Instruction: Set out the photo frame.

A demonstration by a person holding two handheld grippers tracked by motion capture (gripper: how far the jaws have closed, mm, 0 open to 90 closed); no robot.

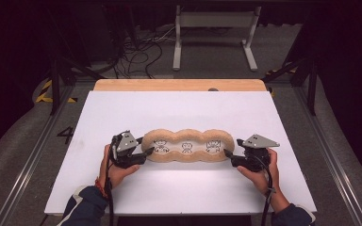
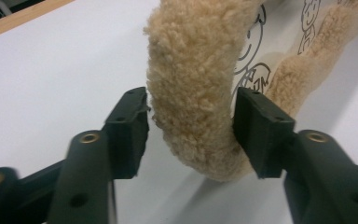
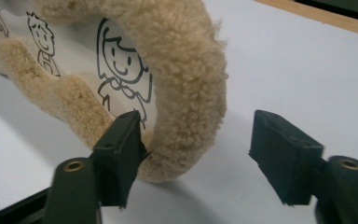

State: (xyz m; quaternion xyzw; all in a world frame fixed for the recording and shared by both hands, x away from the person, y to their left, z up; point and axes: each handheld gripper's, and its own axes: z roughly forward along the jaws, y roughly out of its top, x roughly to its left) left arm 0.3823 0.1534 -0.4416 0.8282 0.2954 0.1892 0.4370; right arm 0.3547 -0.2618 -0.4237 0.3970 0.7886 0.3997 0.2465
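1. Item: a long fleece cushion (image 1: 187, 146), tan and woolly at the rim, lying flat on the white table top (image 1: 184, 113), a little nearer the person's edge than the far edge, lengthwise from left to right.

2. Position to the left gripper (image 1: 146, 147): the gripper stands at the cushion's left end. In the left gripper view the fleece rim (image 2: 193, 88) passes between the two black jaws. The right-hand jaw in that view lies against the fleece; the other sits just beside it with a thin gap. The jaws stand apart, straddling the rim and not pressed shut on it.

3. Position to the right gripper (image 1: 228, 154): the gripper stands at the cushion's right end. In the right gripper view the rim (image 3: 186, 88) lies between the jaws, close against the left-hand jaw; the other jaw is well apart from it, over bare table. The jaws are spread wide.

4. Hands: the left hand (image 1: 115, 172) and the right hand (image 1: 261, 174) each hold a gripper from the near side of the table.

5. Appearance: outline of three joined lobes; curly beige pile forms a raised border around a smooth white inner panel (image 1: 187, 147). The panel bears three black line drawings of cartoon figures, one to each lobe. The figure nearest the right gripper (image 3: 121, 70) has a smiling face and long hair.
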